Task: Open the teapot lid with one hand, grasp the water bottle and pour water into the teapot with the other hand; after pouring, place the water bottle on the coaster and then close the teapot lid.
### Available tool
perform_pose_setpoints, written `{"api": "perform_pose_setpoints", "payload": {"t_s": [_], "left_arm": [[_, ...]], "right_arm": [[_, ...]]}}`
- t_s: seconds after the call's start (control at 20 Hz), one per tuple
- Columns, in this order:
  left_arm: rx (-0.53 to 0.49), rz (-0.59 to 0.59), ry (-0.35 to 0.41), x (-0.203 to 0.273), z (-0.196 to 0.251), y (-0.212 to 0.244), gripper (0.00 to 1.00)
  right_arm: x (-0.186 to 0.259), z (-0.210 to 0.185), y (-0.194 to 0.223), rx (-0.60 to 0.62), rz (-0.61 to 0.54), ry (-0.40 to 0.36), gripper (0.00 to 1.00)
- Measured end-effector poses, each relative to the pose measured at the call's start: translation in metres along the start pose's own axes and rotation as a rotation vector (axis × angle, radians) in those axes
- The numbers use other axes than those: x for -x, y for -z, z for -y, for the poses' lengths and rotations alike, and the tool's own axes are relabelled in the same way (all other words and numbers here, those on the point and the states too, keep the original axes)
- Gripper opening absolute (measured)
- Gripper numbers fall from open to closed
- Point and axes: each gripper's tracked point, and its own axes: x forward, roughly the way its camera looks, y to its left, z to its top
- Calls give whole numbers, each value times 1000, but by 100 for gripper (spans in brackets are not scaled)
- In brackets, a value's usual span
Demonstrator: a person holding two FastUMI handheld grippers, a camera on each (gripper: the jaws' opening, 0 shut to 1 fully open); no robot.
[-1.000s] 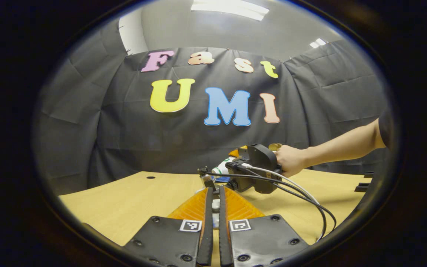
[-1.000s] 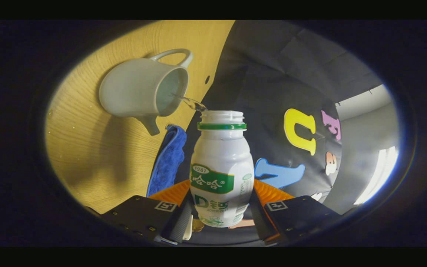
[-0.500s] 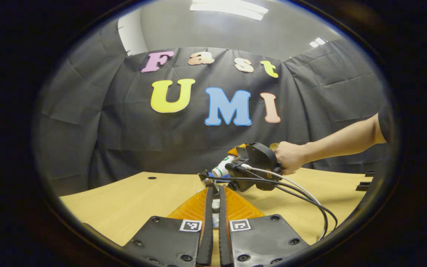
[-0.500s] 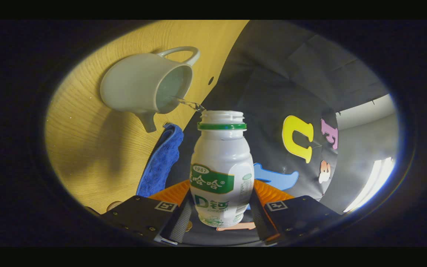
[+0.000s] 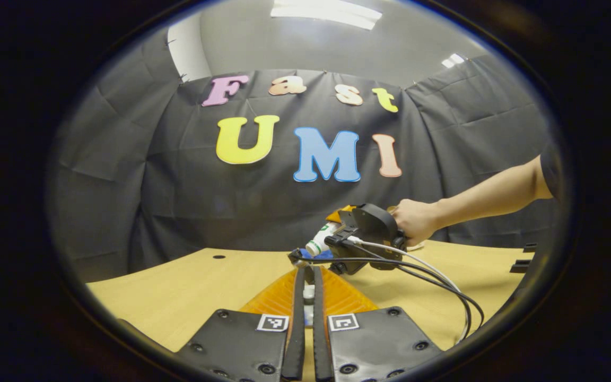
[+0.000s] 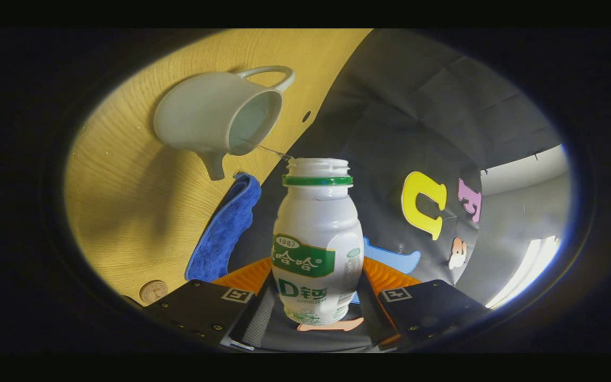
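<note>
My right gripper (image 6: 317, 281) is shut on a white water bottle (image 6: 317, 239) with a green neck ring and no cap. The bottle is tipped toward the white teapot (image 6: 207, 122), whose top is open. A thin thread of water (image 6: 269, 150) runs from the bottle's mouth into the pot. My left gripper (image 5: 309, 273) is held over the table, shut on a small white piece, the lid's knob (image 5: 309, 292); the rest of the lid is hidden by the fingers. In the left gripper view a hand (image 5: 414, 225) holds the right gripper (image 5: 366, 239) with the tilted bottle (image 5: 320, 239).
A blue cloth (image 6: 223, 228) lies on the wooden table (image 6: 125, 212) beside the teapot's spout. A small round wooden coaster (image 6: 153, 291) sits near the lower left. Cables (image 5: 433, 273) trail from the right gripper. The table has a small hole (image 5: 219, 257).
The right gripper view has turned, and the coaster has come into sight. The stream of water has thinned. My left gripper has stayed in place.
</note>
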Motion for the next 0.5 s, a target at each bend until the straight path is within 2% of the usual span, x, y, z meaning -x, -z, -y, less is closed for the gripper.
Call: {"api": "perform_pose_setpoints", "payload": {"t_s": [0.5], "left_arm": [[-3,-6,0,-1,1,2,13]], "right_arm": [[0,1,-1,19,11,14,72]]}}
